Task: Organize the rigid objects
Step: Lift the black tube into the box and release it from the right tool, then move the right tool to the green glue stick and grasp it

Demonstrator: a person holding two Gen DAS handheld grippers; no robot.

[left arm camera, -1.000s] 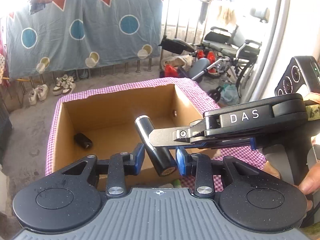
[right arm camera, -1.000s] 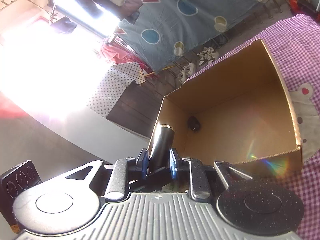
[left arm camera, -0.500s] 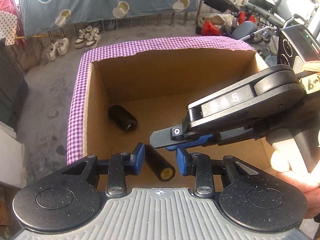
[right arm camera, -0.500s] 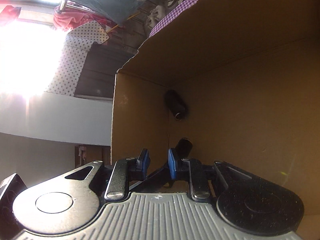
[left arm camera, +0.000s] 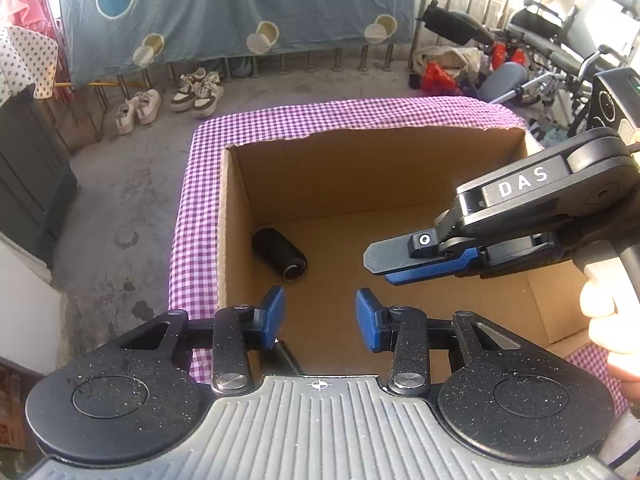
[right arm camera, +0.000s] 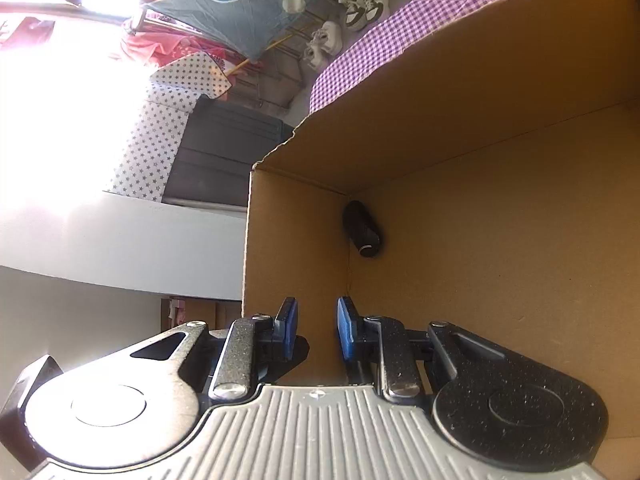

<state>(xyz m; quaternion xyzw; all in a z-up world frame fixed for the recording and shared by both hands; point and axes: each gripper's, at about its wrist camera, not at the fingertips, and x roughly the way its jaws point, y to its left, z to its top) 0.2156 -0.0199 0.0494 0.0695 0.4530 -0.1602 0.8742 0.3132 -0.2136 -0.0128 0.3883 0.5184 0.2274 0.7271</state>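
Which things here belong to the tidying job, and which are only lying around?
Part of the job:
- cardboard box
- black cylinder lying in the box
- left gripper, fingers opening, nothing between them
- right gripper, reaching into the box

Just lying about:
- sneakers on the floor
- blue sheet on the railing
- wheelchair
- checked cloth under the box

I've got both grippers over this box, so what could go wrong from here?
1. The right gripper reaches across just ahead of the left gripper, whose jaws are opening with nothing between them; the two could knock together.
2. The black cylinder lies on its side in the box; a bump might set it rolling.
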